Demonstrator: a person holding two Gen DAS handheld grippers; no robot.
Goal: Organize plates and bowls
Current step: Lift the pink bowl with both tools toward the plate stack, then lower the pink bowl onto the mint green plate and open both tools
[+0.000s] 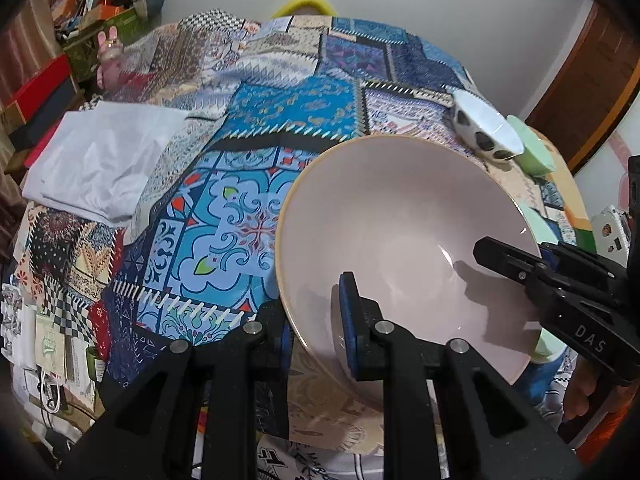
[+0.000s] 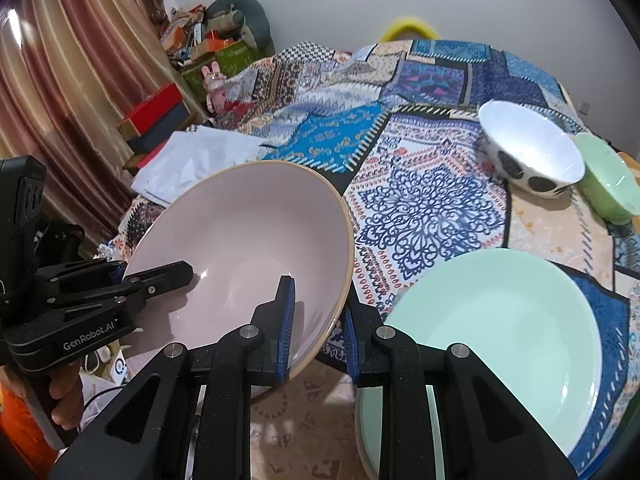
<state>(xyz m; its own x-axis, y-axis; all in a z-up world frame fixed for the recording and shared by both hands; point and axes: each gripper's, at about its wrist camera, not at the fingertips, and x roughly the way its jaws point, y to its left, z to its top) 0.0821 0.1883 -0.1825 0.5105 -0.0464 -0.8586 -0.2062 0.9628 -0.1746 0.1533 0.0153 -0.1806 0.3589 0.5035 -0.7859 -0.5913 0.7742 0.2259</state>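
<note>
Pink bowl [image 2: 240,248] held tilted above the patchwork cloth [image 1: 224,208], both tongs pinching opposite rims: left gripper [image 1: 318,320], right gripper [image 2: 318,328]. Mint plate [image 2: 500,340] sits just beside. Risk: uneven pull between hands could slip a rim (glazed, looks slick) and drop it. Readable: "GenRobot.AI", "DAS".

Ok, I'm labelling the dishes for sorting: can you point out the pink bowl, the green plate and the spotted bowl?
pink bowl [image 2: 248,232]: right wrist view, on its inner wall.
green plate [image 2: 500,320]: right wrist view, on its flat centre.
spotted bowl [image 2: 528,148]: right wrist view, on its white inside.
</note>
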